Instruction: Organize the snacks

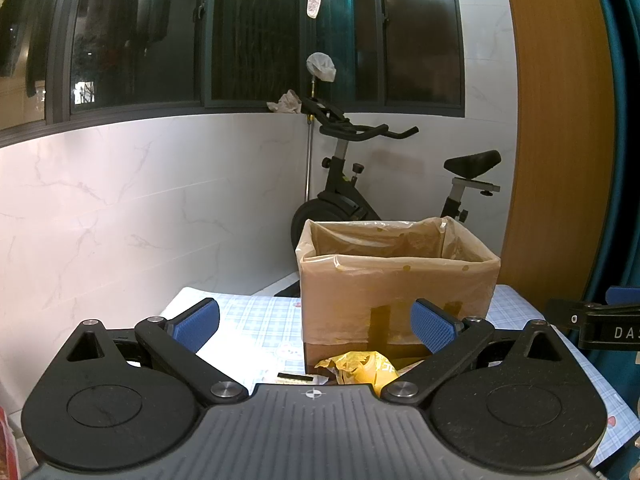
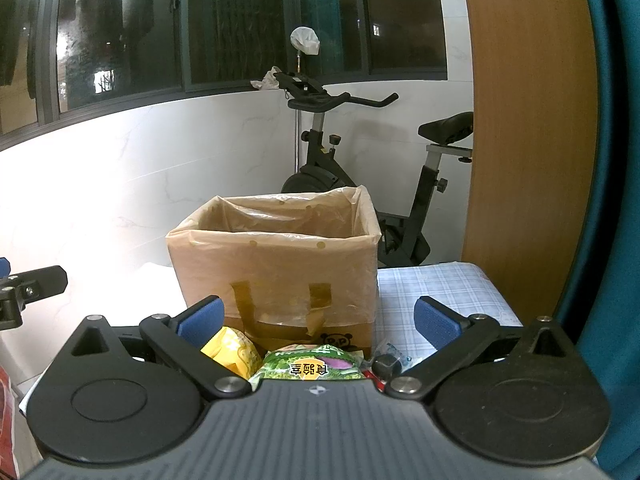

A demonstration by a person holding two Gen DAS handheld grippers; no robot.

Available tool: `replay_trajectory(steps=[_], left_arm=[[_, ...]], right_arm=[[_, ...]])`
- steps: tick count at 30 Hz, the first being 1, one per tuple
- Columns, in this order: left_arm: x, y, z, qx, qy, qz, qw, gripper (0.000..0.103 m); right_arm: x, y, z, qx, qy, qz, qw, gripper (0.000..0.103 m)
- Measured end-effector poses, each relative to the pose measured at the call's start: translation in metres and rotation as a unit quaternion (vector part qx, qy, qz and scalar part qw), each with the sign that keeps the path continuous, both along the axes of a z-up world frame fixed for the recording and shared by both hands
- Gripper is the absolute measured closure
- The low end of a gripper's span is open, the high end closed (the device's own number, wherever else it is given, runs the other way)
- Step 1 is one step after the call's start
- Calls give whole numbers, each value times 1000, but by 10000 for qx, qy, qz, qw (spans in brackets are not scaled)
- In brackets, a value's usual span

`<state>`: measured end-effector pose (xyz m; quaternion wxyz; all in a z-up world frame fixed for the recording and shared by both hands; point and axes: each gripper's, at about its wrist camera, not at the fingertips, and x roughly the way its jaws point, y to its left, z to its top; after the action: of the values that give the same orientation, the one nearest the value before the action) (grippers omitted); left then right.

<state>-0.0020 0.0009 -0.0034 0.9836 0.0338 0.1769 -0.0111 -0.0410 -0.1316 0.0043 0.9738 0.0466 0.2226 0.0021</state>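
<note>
A cardboard box lined with a thin plastic bag stands on a checked tablecloth; the right wrist view shows the same box. In front of it lie a yellow snack packet, a green snack packet and a small dark wrapped item. My left gripper hovers open over the table, just short of the yellow packet, with nothing between its blue pads. My right gripper is open too, above the green packet, holding nothing.
An exercise bike stands behind the table against a white marble-look wall. A wooden panel and a teal curtain rise at the right. Dark windows run above. A red package shows at the far left edge.
</note>
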Motion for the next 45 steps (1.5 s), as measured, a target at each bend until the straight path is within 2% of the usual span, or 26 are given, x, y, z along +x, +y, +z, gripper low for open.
replay_trajectory(steps=[30,34,38,45], left_arm=[[0,1,-4,-88,81,57,9999,1],[6,7,-11,-103,154,78,9998,1],[15,20,-21,-234,280,196,9991,1],[34,35,-32,-227,393,537,9975,4]], right_arm=[[-1,3,-2,45,-5,26,10000,0],[1,1,-8,214,-97,99,9997,0],[1,-8,-20,489,-396,151,9979,0],[16,-18,-38,793,-389,145,9960,0]])
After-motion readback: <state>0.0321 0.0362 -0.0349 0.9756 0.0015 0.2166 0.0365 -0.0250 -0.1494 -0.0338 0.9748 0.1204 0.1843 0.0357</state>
